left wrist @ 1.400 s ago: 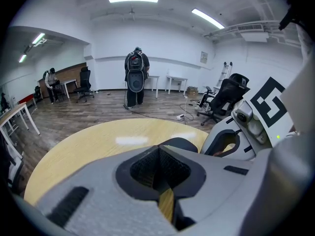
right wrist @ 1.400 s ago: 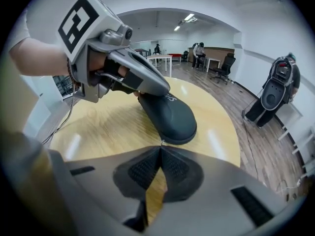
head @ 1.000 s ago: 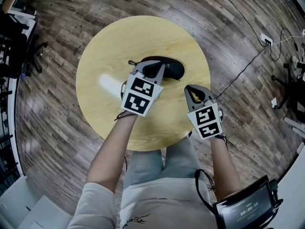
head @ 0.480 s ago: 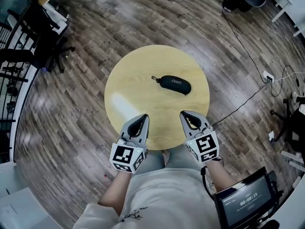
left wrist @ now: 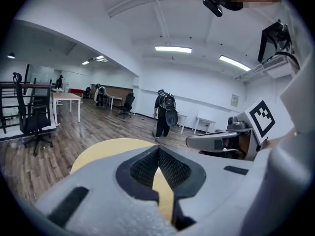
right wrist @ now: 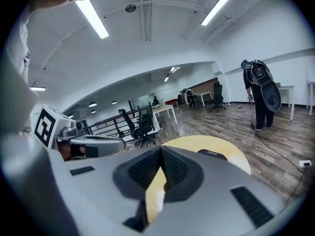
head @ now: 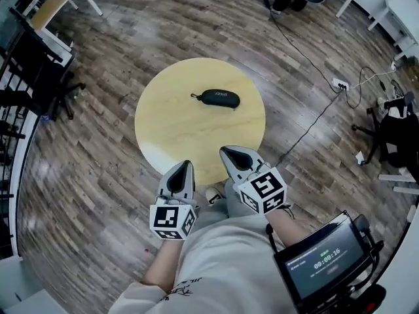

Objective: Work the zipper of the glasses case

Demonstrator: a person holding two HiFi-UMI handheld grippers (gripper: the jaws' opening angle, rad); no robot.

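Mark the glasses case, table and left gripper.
glasses case (head: 220, 97), head view, middle of its top.
table (head: 177, 133), head view, bare top.
left gripper (head: 186, 165), head view, tips of its shut jaws.

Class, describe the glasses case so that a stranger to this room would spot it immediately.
Find the round, pale yellow table on the dark wood-plank floor. On its far half lies the glasses case: a black, flattened oval with a small pull at its left end. It is the only thing lying on the tabletop.
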